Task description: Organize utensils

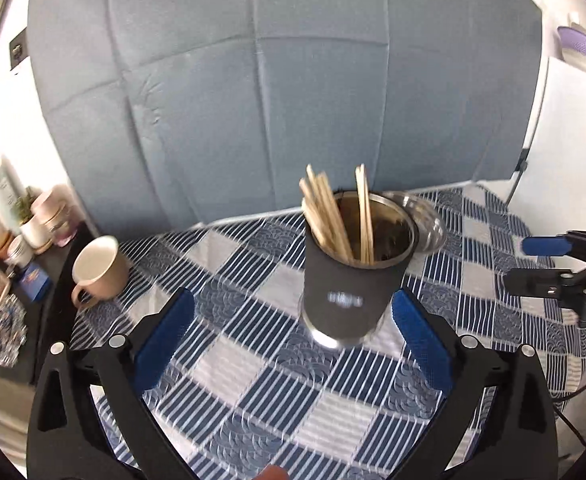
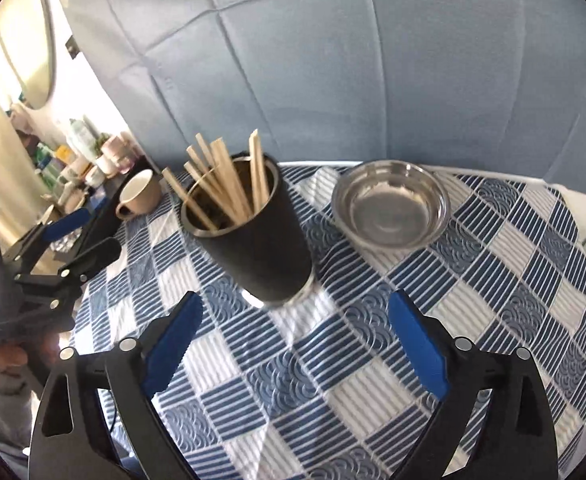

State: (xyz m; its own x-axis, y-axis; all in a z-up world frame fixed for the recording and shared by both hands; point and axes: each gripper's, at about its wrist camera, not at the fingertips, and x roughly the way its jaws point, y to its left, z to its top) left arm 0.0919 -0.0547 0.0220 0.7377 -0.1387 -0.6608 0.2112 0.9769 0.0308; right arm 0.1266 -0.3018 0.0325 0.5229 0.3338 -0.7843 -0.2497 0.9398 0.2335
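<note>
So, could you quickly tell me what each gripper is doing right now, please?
Left gripper: jaws open, holding nothing; the black cup stands ahead of it.
Right gripper: jaws open, holding nothing.

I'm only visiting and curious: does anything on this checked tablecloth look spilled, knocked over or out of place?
Nothing stands out. The dark cup stands upright with the wooden chopsticks all inside it, the steel bowl sits empty beside it, and the beige mug is upright near the table edge.
</note>
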